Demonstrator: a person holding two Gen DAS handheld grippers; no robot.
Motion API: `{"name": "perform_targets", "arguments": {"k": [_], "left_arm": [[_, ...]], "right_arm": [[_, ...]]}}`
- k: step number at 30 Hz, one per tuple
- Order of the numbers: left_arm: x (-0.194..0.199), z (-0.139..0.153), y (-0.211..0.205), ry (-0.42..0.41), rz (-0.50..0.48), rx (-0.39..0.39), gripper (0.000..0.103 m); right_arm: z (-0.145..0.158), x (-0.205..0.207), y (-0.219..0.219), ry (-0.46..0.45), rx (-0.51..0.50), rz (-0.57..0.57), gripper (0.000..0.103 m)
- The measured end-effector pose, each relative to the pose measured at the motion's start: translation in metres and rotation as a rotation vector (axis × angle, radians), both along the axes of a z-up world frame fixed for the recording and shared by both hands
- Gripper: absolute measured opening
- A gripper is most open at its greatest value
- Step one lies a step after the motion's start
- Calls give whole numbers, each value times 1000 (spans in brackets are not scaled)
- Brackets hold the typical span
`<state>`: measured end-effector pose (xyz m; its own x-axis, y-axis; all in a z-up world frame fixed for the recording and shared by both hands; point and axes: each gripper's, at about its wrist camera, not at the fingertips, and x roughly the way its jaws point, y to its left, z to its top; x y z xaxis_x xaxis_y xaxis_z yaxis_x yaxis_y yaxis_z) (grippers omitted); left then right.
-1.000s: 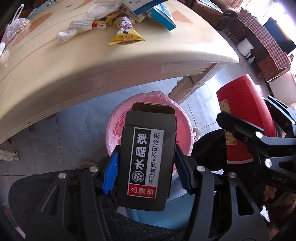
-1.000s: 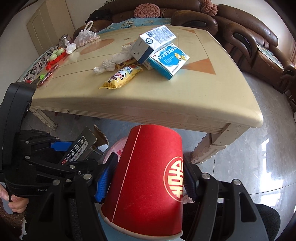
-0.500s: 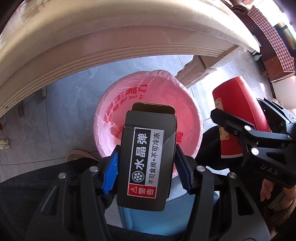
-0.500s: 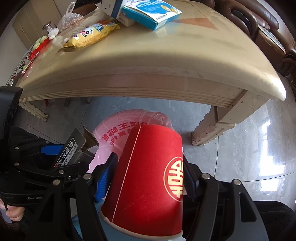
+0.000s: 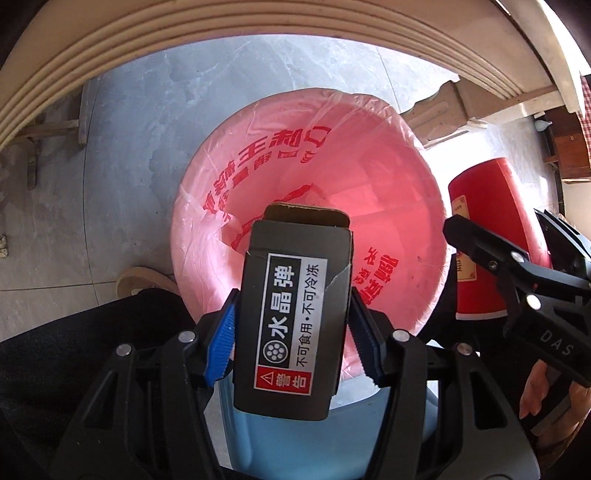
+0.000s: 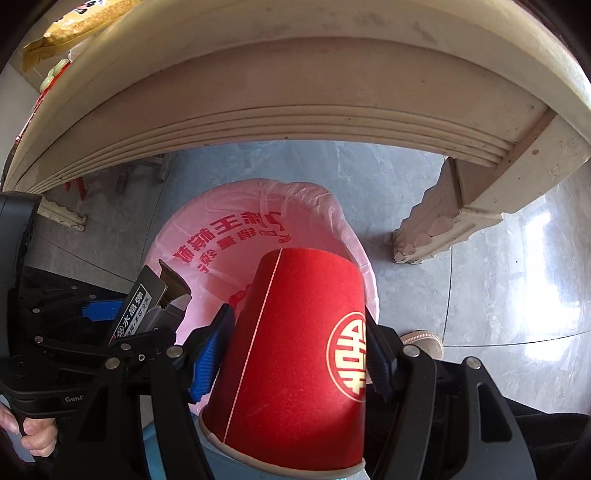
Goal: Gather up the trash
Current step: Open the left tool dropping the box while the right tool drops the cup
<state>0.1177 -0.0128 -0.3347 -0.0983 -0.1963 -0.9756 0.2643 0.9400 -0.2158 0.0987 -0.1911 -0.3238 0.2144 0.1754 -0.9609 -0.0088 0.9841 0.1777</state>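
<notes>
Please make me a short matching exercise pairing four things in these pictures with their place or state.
Things:
1. black box
2. red paper cup
3. pink-lined bin
4. yellow snack packet

Places or states:
A. on the tabletop, at its edge
B. on the floor beside the table leg
C. clamped in the left tool, an end flap open
D. clamped upside down in the right tool

Pairs: 1-C, 2-D, 3-B, 4-A
</notes>
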Motion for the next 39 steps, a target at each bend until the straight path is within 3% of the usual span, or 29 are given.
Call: {"name": "perform_targets", "arguments": {"k": [9,14,16,20,39], "left_arm": [[14,-36,-2,91,25,-4,56],[20,-44,2,97,52,25,56],[22,-41,3,77,59,40,56],[23,-41,6,76,65,33,61],[20,-28,-1,31,37,49,64]], "right_arm": [[-24,11,5,65,24,15,64],[-31,14,6,82,25,17,65],[-33,15,8,88,19,21,66],[-37,17,9,95,-5,28,80],[-32,13,11,74,-25,30,80]]}}
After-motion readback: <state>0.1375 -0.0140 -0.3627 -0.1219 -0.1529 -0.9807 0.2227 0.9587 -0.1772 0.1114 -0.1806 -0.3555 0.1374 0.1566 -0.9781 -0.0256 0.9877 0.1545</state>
